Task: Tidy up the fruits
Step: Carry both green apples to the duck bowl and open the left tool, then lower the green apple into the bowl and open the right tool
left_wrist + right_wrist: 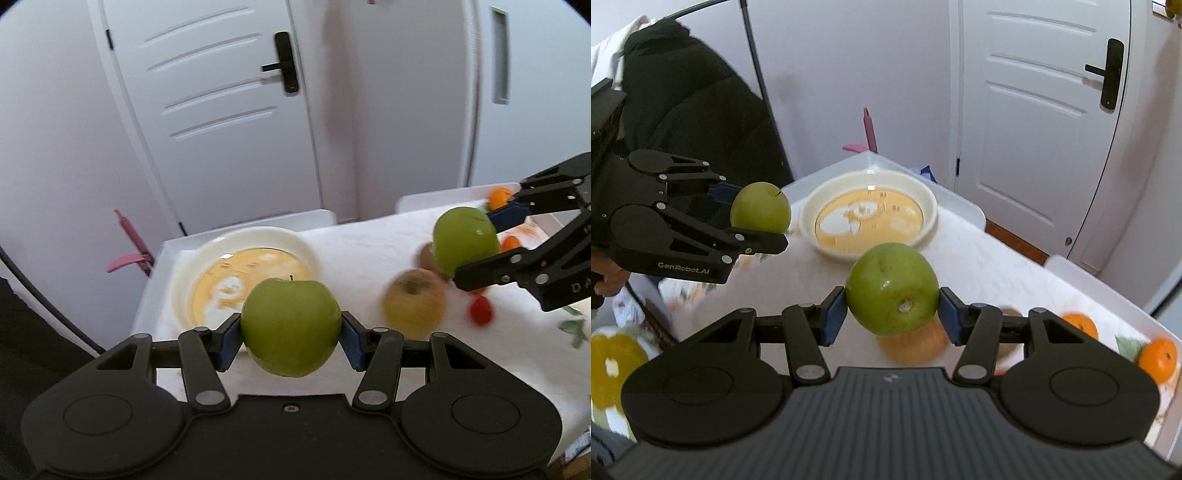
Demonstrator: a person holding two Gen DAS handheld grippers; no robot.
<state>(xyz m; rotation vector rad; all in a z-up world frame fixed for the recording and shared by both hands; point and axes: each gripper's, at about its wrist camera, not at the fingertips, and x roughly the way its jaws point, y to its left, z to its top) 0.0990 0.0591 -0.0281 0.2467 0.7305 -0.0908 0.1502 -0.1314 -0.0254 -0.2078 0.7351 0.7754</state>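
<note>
My left gripper (291, 334) is shut on a green apple (291, 326), stem up, held above the table's near edge. The right wrist view shows that same gripper (757, 216) and apple (761, 212) at the left. My right gripper (892, 314) is shut on a second green apple (892, 288), lying on its side, lifted over the cloth; it appears at the right in the left wrist view (464, 240). A cream plate with a yellow centre (295, 243) (923, 192) sits on the table beyond both apples, with nothing on it.
A yellowish-red apple (413, 301), a brownish fruit (428, 256), a cherry tomato (481, 311) and oranges (1158, 360) (1080, 325) lie on the flowered white cloth (369, 240). A white door (221, 110) and wall stand behind the table. A person's dark sleeve (683, 110) is at the left.
</note>
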